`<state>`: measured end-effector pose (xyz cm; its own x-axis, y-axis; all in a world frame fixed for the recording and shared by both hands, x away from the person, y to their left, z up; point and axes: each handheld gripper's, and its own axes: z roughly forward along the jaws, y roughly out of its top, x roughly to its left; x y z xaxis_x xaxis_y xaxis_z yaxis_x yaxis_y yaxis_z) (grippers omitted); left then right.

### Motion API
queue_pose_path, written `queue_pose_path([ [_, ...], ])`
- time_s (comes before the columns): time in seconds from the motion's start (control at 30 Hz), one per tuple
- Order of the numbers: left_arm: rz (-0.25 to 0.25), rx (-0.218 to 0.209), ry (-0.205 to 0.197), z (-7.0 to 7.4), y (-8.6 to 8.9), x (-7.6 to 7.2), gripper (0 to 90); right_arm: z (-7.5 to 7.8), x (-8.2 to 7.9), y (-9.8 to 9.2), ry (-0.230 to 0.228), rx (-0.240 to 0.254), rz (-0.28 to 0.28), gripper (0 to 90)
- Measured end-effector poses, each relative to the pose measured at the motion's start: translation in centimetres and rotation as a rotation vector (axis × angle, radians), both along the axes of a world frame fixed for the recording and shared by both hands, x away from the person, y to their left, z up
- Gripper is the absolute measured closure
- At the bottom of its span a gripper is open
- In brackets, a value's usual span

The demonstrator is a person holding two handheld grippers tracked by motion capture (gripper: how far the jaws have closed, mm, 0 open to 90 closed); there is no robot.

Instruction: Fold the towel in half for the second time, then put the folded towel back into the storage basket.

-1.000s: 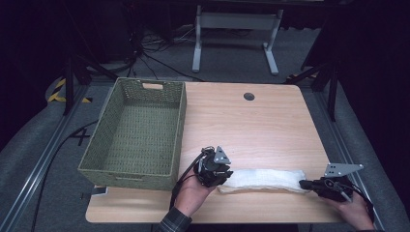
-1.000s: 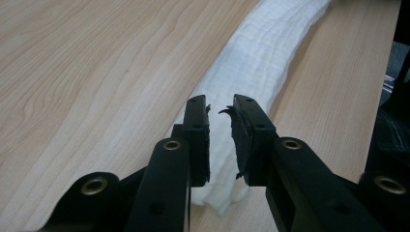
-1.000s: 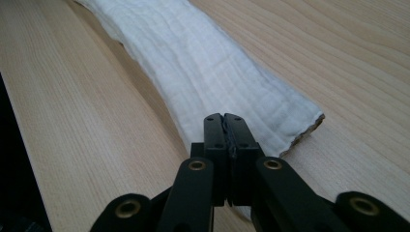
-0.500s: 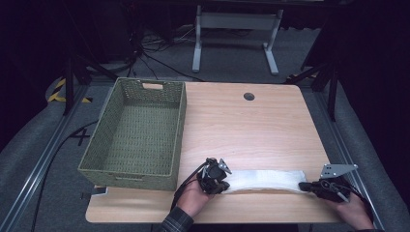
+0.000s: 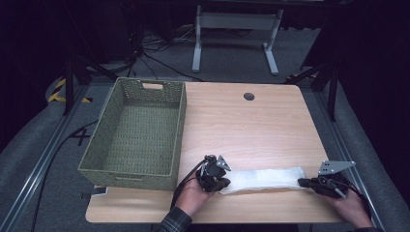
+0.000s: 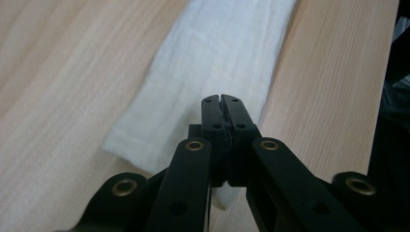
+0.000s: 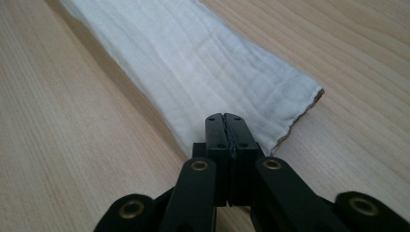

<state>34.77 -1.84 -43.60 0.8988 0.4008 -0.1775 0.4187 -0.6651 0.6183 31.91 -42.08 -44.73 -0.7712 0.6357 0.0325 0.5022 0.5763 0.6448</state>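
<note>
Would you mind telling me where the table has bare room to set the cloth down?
The tabletop is bare from the basket across to the right edge, up to the round hole. The near edge is crowded: the folded cloth lies between both claws.

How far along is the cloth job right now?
Done: the white cloth lies folded into a long strip on the table. In hand: the left claw and right claw are shut at its two ends. Left: the green basket holds nothing so far.
</note>
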Motion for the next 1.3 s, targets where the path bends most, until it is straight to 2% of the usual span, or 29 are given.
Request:
queue_pose_path([
  [0.1,0.006,-0.022,-0.029,0.4,-0.3,0.7,89.4,0.1,0.3,0.1,-0.008,0.001,-0.005,89.9],
  [0.13,0.011,-0.02,-0.033,0.5,-0.4,0.8,89.4,0.4,0.3,0.1,-0.019,0.029,-0.007,89.9],
  [0.27,0.003,-0.025,-0.039,0.6,-1.2,2.2,89.7,1.0,-0.1,0.7,-0.036,0.084,0.009,89.9],
  [0.47,-0.02,-0.009,-0.052,0.4,-3.1,3.9,89.7,1.0,-0.2,3.2,-0.024,0.087,0.08,89.9],
  [0.5,-0.017,-0.016,-0.051,0.2,-3.6,4.1,89.7,0.9,-0.1,3.6,-0.024,0.087,0.092,89.9],
  [0.67,-0.035,0.003,-0.042,-0.4,-5.0,5.0,89.7,0.8,-0.1,5.1,-0.013,0.087,0.136,89.9],
  [0.77,-0.044,0.014,-0.042,-1.0,-5.6,5.2,89.7,0.5,-0.1,5.9,0.003,0.082,0.163,89.9],
  [0.9,-0.047,0.029,-0.026,-1.4,-5.8,5.2,89.7,0.0,0.2,6.3,0.022,0.057,0.174,89.9],
  [1.2,-0.057,0.033,-0.007,-1.6,-5.2,4.9,89.7,-0.2,1.6,6.8,0.019,0.032,0.164,89.9],
  [1.3,-0.059,0.032,-0.003,-1.6,-4.7,4.6,89.7,-0.2,2.4,7.1,0.005,0.024,0.169,89.9],
])
